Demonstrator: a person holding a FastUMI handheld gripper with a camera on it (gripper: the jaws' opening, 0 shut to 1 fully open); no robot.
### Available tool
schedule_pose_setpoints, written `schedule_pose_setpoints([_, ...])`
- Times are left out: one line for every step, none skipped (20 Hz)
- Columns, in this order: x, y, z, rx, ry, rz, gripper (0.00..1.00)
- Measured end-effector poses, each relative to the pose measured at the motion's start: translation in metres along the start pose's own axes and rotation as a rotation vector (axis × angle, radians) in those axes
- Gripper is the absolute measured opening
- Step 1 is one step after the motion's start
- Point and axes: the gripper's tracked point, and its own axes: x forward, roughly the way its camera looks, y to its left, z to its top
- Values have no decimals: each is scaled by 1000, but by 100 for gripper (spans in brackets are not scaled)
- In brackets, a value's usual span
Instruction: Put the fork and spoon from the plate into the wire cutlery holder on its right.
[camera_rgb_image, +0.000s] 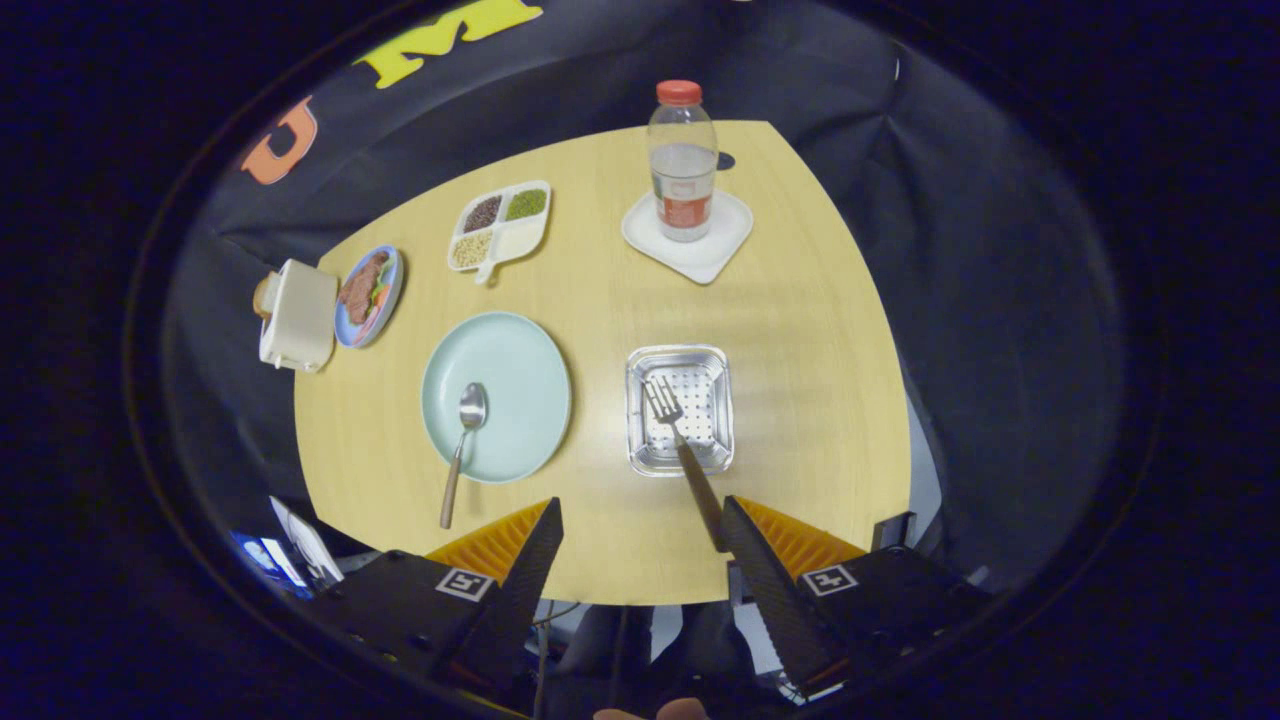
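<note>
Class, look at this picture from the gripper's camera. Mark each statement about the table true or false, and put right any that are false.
1. The spoon lies with its bowl on the pale green plate. True.
2. The fork is on the plate beside the spoon. False: its prongs are over the metal holder, and its handle runs back to the gripper's right finger.
3. The gripper is shut on the spoon. False: its fingers stand wide apart and the spoon lies beyond the left finger.
4. A bottle with a red cap stands on a white coaster. True.
5. The divided dish sits inside the holder. False: it lies on the table beyond the plate.
</note>
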Motion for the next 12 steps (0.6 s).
schedule_pose_setpoints([-4, 13, 0, -17, -15, 8, 96])
schedule_pose_setpoints([-5, 29, -1, -32, -24, 20, 96])
schedule_pose_setpoints([-3, 45, -5, -47, -27, 29, 96])
schedule_pose_setpoints([1, 62, -8, -61, -23, 39, 96])
schedule_pose_setpoints([6, 77, -15, -75, -10, 47, 96])
schedule_pose_setpoints([12, 92, -20, -83, 4, 55, 96])
schedule_pose_setpoints([19, 106, -25, -87, 16, 62, 96])
schedule_pose_setpoints([25, 119, -30, -88, 25, 64, 97])
schedule_pose_setpoints([33, 130, -35, -86, 32, 64, 97])
schedule_pose_setpoints([41, 141, -39, -82, 39, 61, 97])
schedule_pose_setpoints([50, 151, -44, -75, 46, 58, 97])
schedule_pose_setpoints([59, 160, -49, -63, 56, 55, 97])
